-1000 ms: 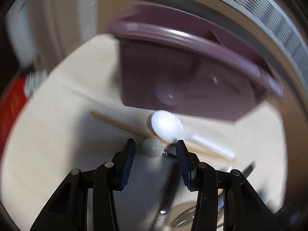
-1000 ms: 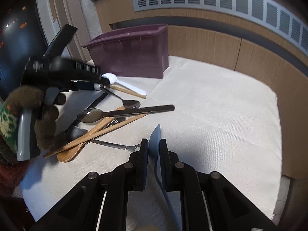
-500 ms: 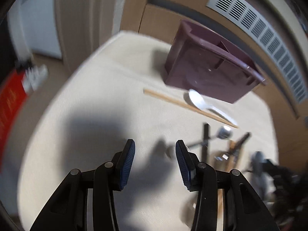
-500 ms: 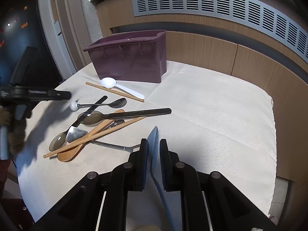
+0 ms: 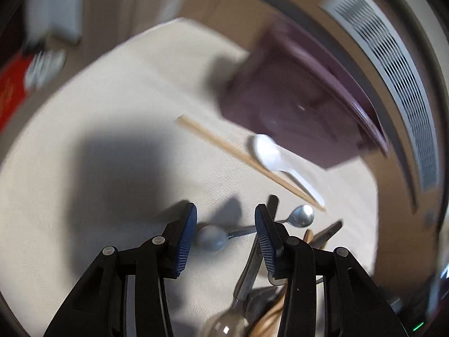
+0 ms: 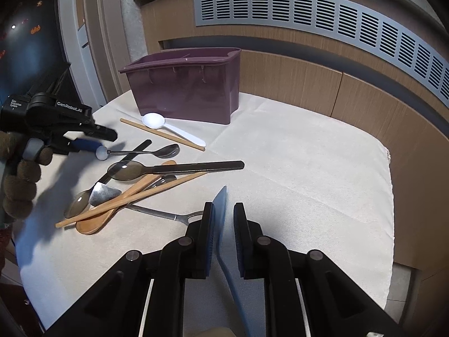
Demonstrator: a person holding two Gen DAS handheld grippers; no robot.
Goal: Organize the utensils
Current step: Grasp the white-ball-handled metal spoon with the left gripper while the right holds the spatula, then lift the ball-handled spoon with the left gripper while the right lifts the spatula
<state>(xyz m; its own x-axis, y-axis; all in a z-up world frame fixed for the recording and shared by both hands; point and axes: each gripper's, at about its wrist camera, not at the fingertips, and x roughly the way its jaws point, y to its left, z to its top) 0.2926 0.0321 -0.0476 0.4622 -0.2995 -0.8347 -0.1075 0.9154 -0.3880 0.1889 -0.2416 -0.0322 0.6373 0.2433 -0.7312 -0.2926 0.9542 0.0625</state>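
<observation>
1. The worktop (image 6: 308, 168) wears a cream cloth.
2. A purple bin (image 6: 185, 84) stands at its far side.
3. The utensils lie loose in front of the bin: a black-handled spoon (image 6: 174, 168), a wooden spoon (image 6: 112, 210), chopsticks, a white plastic spoon (image 6: 168, 129).
4. The right hand-held gripper (image 6: 223, 224) is clenched on a thin blue blade (image 6: 221, 213).
5. The left hand-held gripper (image 5: 224, 233) is released, its fingers either side of a ball-ended steel spoon (image 5: 301, 216).

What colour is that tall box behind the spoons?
Dark purple; the box shows best in the right wrist view.
</observation>
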